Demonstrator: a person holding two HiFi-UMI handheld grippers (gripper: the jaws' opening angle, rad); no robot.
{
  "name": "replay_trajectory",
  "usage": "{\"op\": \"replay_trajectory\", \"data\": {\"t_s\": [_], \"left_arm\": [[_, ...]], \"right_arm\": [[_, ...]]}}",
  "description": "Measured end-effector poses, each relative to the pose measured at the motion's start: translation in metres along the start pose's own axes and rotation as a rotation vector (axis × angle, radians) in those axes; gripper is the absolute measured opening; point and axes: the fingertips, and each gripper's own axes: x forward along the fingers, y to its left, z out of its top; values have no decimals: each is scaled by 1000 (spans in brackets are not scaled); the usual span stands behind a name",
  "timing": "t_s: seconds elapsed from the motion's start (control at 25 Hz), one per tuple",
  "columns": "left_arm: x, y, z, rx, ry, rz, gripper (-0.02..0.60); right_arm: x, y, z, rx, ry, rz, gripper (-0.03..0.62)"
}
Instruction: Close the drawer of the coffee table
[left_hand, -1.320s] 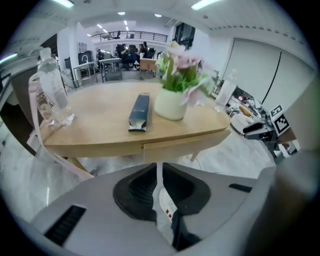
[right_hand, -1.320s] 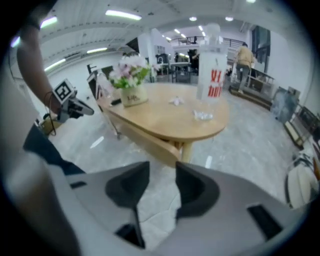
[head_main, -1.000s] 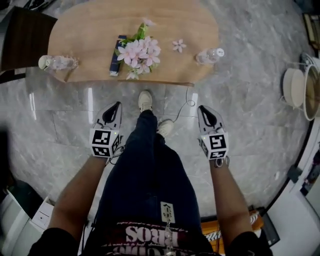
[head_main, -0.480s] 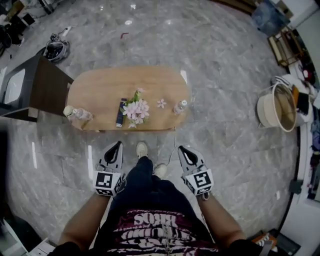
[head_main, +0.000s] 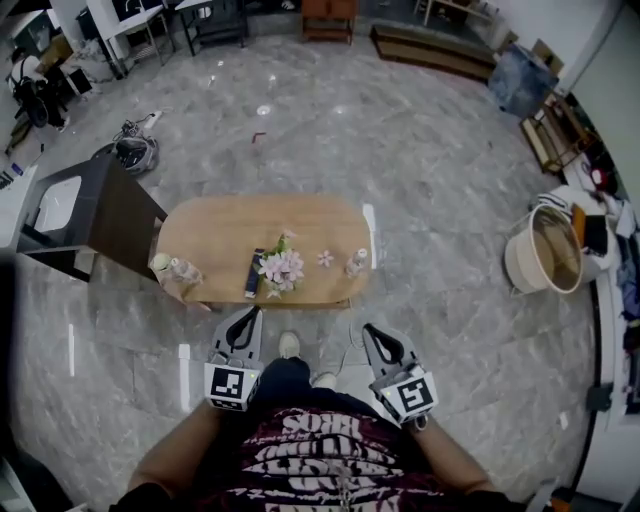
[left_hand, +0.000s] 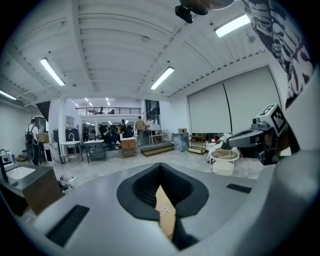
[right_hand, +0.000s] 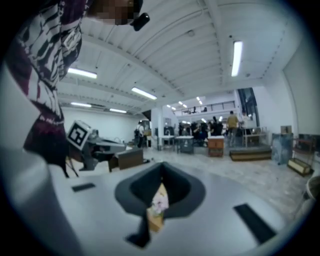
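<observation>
Lower centre, left gripper (head_main: 250, 318) and right gripper (head_main: 372, 335) sit closed, empty; coffee table (head_main: 220, 235) mid-frame, drawer hidden, probably rigid, free-sliding, best pushed on its front.

Maroon printed shirt (head_main: 320, 455), dark jeans (head_main: 283, 374), white shoes (head_main: 289, 345)

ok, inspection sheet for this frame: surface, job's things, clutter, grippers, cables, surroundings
Surface: oval wooden coffee table, far half bare.
Job's things: drawer cannot be made out from above.
Clutter: flowers, dark flat box, loose blossom, clear bottle at the left end, another at the right.
Grippers: left gripper and right gripper both shut, empty, short of the table.
Cables: what looks like a thin cable on the floor by the shoes.
Surroundings: stone floor, dark cabinet left, round tub right.
</observation>
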Motion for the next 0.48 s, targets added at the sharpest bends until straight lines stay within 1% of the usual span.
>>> {"op": "replay_trajectory", "data": {"t_s": [0.12,0.24,0.36,0.48], "left_arm": [[11,9,28,9,-67,29,21],[17,12,49,2,-110,41,21],[16,8,57,20,-113,29,21],[15,7,52,27,-82,5,21]], "right_arm": [[12,5,21,-57,-56,13,34],[23,9,34,-58,-75,35,34],[28,15,43,-59,-86,51,34],[34,17,47,-42,-96,40,34]]}}
